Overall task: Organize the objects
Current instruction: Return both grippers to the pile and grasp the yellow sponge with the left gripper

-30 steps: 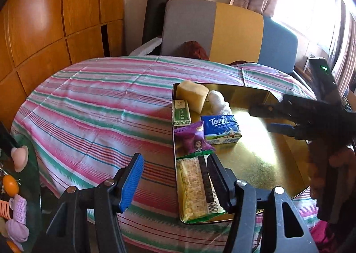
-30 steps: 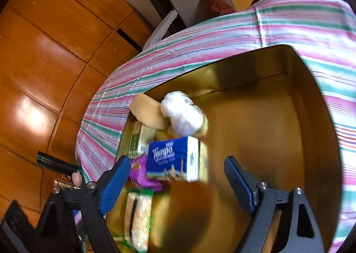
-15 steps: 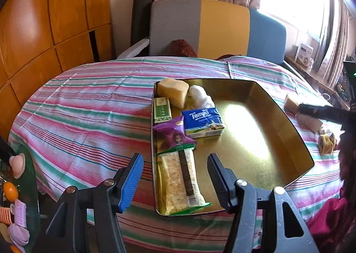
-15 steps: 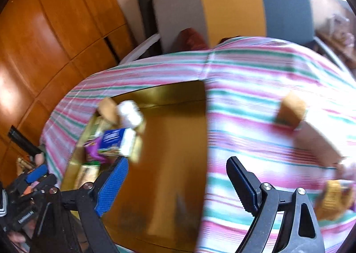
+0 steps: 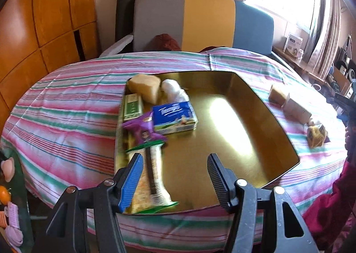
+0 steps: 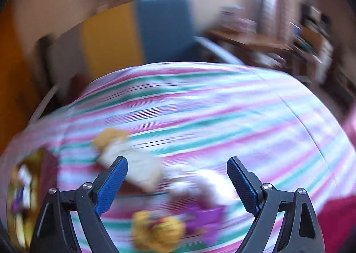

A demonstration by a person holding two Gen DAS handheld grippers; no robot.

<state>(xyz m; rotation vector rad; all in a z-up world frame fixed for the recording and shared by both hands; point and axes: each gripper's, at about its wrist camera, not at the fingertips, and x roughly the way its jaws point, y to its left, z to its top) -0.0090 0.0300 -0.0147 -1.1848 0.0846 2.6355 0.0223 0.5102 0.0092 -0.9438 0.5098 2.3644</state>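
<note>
Left claw (image 5: 173, 177) stood partly open at the bottom centre of its frame, nothing between its pads. Its left blue pad overlapped the long cracker packet (image 5: 151, 179) in the picture; contact could not be judged. That packet lay along the near left edge of the gold tray (image 5: 262, 119). Above it in the frame, a purple snack pouch (image 5: 143, 131), then a green slim box (image 5: 132, 107) against the tray's left wall. A blue Tempo tissue pack (image 5: 174, 117) sat just right of the pouch. At the tray's far left corner were a tan sponge-like block (image 5: 144, 86) and a white wrapped bundle (image 5: 174, 92), side by side. The tray's right half was bare metal with glare. The tray rested on the striped desk cloth (image 5: 66, 115).

Right claw (image 6: 176, 184) stood wide, empty; its jaws had just been opening further. Its frame was heavily motion-blurred. Between and below the pads on the cloth: a pale boxy item (image 6: 135, 170), a yellow-brown piece (image 6: 110, 138) at its upper left, a yellow wrapped item (image 6: 155, 230) at the bottom centre and a purple packet (image 6: 204, 221) to its right. Exact identities could not be told. In the left view these loose items lay right of the tray, apart from it.

A grey, yellow and blue chair back (image 5: 200, 23) stood beyond the desk.
</note>
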